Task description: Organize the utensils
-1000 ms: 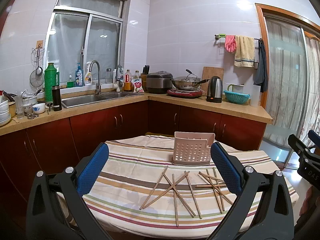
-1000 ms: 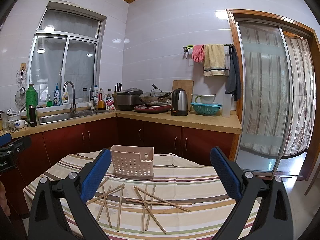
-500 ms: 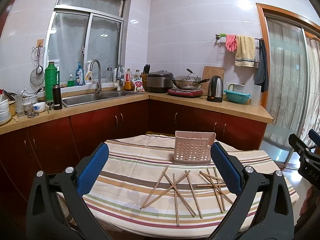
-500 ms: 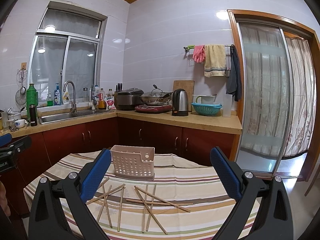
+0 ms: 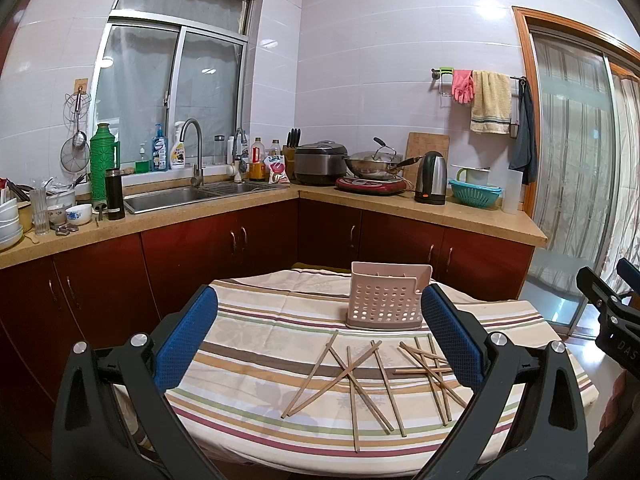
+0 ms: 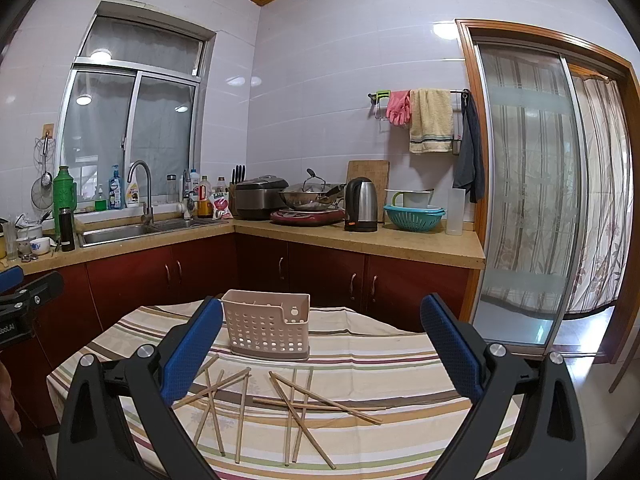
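Several wooden chopsticks (image 5: 360,376) lie scattered and crossed on the striped tablecloth (image 5: 260,344); they also show in the right wrist view (image 6: 296,404). A pink perforated utensil holder (image 5: 386,302) stands upright behind them, also in the right wrist view (image 6: 267,326). My left gripper (image 5: 320,340) is open and empty, held above the near side of the table. My right gripper (image 6: 320,344) is open and empty, also short of the chopsticks. Each gripper's edge shows in the other's view.
Behind the table runs an L-shaped counter (image 5: 400,208) with red cabinets, a sink (image 5: 180,196), a rice cooker, a wok, a kettle (image 5: 432,178) and a teal colander. A sliding glass door (image 6: 528,200) is at the right.
Both views have shifted very slightly; the grippers stay open and the chopsticks and holder have not moved.
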`<state>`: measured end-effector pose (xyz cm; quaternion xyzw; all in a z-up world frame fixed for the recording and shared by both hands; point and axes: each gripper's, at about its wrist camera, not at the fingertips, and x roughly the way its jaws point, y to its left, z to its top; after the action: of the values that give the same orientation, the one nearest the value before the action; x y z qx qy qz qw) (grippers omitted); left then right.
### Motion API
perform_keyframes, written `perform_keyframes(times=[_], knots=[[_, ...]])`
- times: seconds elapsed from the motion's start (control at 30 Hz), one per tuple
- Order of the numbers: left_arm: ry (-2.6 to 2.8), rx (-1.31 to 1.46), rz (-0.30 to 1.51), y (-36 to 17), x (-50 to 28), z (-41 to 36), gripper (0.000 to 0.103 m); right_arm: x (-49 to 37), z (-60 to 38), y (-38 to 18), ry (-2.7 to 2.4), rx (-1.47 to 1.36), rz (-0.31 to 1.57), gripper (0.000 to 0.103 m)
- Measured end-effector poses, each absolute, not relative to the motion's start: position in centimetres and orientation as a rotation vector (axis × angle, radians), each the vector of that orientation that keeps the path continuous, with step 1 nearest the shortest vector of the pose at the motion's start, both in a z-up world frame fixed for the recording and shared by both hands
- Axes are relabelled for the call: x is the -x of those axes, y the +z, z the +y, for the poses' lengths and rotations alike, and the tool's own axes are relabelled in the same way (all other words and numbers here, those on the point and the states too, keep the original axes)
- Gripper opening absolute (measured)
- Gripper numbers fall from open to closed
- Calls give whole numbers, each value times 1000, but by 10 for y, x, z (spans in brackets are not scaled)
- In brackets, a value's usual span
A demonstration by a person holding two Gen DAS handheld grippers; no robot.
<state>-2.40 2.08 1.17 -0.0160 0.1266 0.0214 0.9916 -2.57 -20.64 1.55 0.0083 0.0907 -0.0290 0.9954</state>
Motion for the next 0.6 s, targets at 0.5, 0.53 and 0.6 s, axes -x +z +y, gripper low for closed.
perform_keyframes(times=[0.5, 0.53, 0.6], knots=[[15, 35, 273, -18, 11, 33, 99, 11, -209, -7, -33, -23, 187, 97], [9, 31, 281, -22, 8, 32, 99, 9, -211, -12, -28, -25, 191, 97], [-1, 17, 304, -35, -1, 32, 99, 1, -211, -25, -18, -25, 211, 97]])
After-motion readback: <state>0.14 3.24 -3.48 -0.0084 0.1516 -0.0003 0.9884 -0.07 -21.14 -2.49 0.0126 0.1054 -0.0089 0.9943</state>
